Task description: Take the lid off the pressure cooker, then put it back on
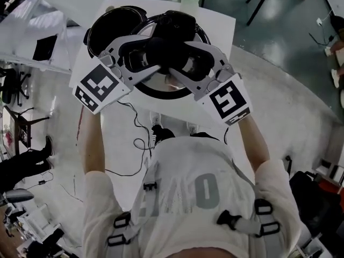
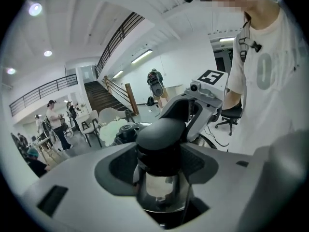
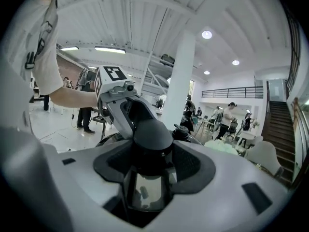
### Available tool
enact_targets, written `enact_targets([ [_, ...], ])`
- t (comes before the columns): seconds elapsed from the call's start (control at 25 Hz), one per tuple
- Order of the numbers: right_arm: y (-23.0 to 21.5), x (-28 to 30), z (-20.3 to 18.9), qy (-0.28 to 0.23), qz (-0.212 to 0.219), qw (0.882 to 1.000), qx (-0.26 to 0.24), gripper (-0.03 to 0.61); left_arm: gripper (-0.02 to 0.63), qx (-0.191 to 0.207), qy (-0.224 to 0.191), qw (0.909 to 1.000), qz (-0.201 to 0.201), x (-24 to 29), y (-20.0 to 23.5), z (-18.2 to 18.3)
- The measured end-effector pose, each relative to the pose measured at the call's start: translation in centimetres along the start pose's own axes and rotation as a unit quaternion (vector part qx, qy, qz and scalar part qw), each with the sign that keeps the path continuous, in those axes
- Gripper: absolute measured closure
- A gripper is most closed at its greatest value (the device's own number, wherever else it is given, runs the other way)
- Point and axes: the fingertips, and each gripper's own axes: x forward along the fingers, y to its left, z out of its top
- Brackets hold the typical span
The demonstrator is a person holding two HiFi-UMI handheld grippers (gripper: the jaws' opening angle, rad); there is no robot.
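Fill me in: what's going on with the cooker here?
A person holds a gripper in each hand. The left gripper and the right gripper are both clamped, from opposite sides, on the black knob of the pressure cooker lid. The lid is held up in the air, clear of the pot, which sits open on the white table. So the lid is off, and putting it back on is not yet done.
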Motion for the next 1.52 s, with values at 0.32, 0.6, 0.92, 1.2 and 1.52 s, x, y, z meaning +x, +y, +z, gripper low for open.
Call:
enact_targets([
  [0.32,-1.6,7.0,5.9,-0.029,-0.025,0.999,-0.013,0.327,0.350,0.040,0.011,0.9991,0.012,-5.5,7.7,-0.3],
  [0.6,-1.9,14.6,7.7,-0.019,-0.050,0.998,0.015,0.327,0.350,0.046,0.032,0.9983,-0.019,-8.8,13.6,-4.6],
  [0.92,-1.8,21.3,6.5,0.020,-0.070,0.996,0.053,0.327,0.350,0.034,0.036,0.9967,-0.064,-9.6,17.8,-9.9],
  [1.2,-1.3,24.3,4.7,0.051,-0.072,0.993,0.073,0.327,0.350,0.017,0.042,0.9949,-0.090,-9.2,19.1,-13.5],
  [1.52,-1.5,24.1,3.2,0.069,-0.084,0.989,0.096,0.327,0.350,0.014,0.043,0.9927,-0.112,-8.0,18.7,-14.1],
])
